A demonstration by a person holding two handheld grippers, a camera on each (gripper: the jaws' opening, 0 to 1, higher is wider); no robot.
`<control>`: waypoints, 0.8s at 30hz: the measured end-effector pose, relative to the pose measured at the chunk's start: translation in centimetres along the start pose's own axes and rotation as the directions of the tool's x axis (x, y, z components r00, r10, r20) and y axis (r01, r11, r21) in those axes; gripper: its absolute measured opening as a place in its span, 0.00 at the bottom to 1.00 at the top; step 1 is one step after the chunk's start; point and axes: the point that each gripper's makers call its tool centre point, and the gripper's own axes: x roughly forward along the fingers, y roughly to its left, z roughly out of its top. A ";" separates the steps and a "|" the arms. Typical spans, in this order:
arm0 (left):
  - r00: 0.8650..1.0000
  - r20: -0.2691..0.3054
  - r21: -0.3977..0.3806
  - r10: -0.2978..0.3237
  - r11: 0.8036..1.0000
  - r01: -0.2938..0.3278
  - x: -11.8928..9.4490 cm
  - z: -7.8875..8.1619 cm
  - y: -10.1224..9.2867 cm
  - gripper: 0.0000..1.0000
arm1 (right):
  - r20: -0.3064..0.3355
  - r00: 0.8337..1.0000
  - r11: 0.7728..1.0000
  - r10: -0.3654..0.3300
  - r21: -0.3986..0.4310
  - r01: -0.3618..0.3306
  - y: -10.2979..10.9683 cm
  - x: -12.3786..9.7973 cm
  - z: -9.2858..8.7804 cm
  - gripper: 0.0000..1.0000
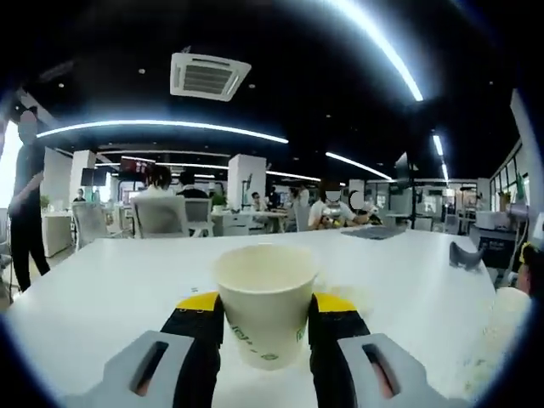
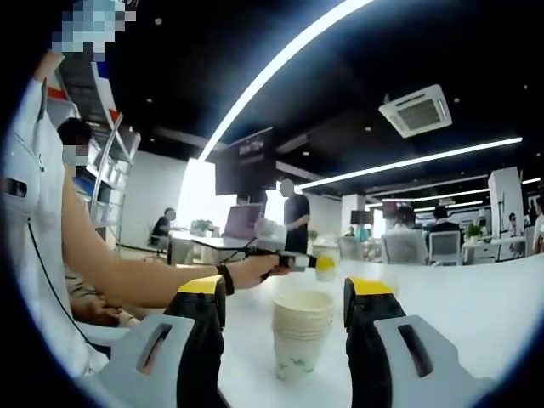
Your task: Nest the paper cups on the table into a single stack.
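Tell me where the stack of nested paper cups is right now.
The stack of nested white paper cups stands upright on the white table in the right gripper view, between the right gripper's open jaws, untouched by them.

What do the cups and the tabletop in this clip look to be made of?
The single cup between the left gripper jaws looks like matte cream paper, with a rolled rim and small green print. The stack of cups seen between the right gripper jaws looks the same, rims layered. The table seems a smooth white laminate with a faint sheen, though the material is uncertain.
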 end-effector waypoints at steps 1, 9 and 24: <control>1.000 0.021 -0.004 -0.004 1.000 0.004 -0.5 0.4 -0.4 0.42 | 0.000 1.000 1.000 0.002 0.003 -0.002 0.1 0.0 -0.1 0.59; 0.995 0.069 -0.004 -0.070 0.998 0.070 -4.2 2.2 -5.3 0.41 | -0.006 1.000 1.000 -0.002 0.021 0.003 0.2 -0.8 -1.1 0.59; 0.945 0.154 -0.062 -0.289 0.952 0.301 -9.4 5.7 -14.5 0.41 | -0.018 0.999 0.999 -0.044 0.023 0.045 -1.8 -2.9 -2.3 0.56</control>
